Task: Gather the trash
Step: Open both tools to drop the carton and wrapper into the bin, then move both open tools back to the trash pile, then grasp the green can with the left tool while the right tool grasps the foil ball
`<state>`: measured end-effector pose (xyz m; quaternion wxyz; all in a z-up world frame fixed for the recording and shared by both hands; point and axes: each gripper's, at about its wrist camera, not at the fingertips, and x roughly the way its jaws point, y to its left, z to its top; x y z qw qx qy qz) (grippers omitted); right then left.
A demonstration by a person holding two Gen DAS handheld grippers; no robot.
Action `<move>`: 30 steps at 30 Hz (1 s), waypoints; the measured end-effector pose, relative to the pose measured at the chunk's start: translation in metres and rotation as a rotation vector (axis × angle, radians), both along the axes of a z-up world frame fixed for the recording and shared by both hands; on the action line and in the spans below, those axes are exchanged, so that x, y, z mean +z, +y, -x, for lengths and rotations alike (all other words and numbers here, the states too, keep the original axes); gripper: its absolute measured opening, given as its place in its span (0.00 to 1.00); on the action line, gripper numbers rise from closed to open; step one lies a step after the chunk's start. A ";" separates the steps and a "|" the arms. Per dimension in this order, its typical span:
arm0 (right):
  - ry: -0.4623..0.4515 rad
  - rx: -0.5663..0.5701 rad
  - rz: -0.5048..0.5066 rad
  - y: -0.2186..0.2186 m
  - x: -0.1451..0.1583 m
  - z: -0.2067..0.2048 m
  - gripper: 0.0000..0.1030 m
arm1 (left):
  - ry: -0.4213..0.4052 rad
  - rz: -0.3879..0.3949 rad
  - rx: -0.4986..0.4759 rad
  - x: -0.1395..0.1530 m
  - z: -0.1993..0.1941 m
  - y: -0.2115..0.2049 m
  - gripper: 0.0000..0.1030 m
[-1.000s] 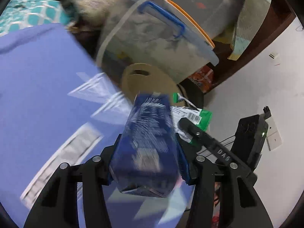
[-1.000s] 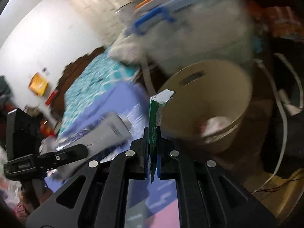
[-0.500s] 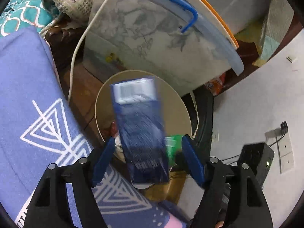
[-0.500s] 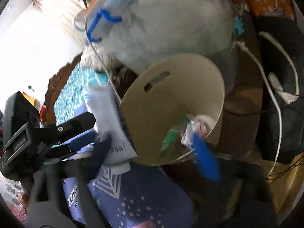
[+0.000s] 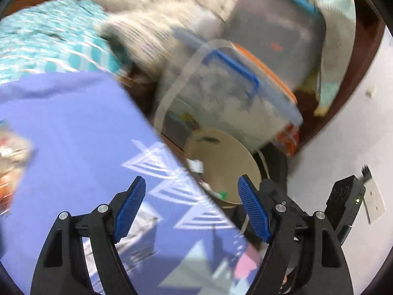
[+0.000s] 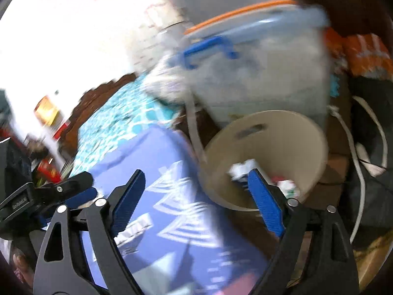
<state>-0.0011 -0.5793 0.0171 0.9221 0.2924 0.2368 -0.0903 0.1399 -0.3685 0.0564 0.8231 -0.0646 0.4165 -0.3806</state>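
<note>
Bin [image 6: 289, 132] mouth, at 2 o'clock from the right gripper [image 6: 196, 196], is open from above; scraps [image 6: 242, 168] cover only its floor. The storage tub [image 6: 258, 78] at 12 o'clock blocks the far side. A white cable [image 6: 356, 162] crosses at 3 o'clock. The purple sheet [image 5: 73, 135] from 9 to 12 o'clock appears unobstructed, though blur limits certainty.

**Bin beside the spread, box behind it**

The round bin [image 6: 302, 132] stands on the floor just right of the patterned spread [image 6: 157, 162]; scraps of trash [image 6: 242, 168] lie inside it; behind the bin sits a lidded storage box [image 6: 265, 78]; a cord [image 6: 356, 162] runs down the bin's right side; farther left, past the spread, lies a patterned bed cover [image 5: 49, 46].
</note>
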 end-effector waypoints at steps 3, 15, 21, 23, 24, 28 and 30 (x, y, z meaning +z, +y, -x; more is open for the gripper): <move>0.003 0.142 -0.015 0.043 0.008 -0.023 0.75 | -0.048 0.043 0.137 0.012 0.011 0.071 0.72; 0.131 0.653 -0.204 0.245 -0.020 -0.146 0.50 | -0.029 0.033 0.551 -0.010 0.034 0.335 0.68; 0.205 0.708 -0.182 0.302 -0.035 -0.200 0.42 | 0.159 0.149 0.521 -0.045 0.003 0.377 0.49; 0.234 0.730 -0.153 0.318 -0.041 -0.208 0.39 | 0.202 0.178 0.493 -0.054 -0.006 0.373 0.49; 0.249 0.735 -0.138 0.324 -0.044 -0.210 0.38 | 0.223 0.191 0.471 -0.059 -0.014 0.369 0.49; 0.271 0.745 -0.146 0.328 -0.056 -0.210 0.37 | 0.281 0.191 0.411 -0.079 -0.038 0.348 0.49; 0.262 0.745 -0.165 0.327 -0.056 -0.207 0.36 | 0.298 0.223 0.400 -0.084 -0.044 0.344 0.50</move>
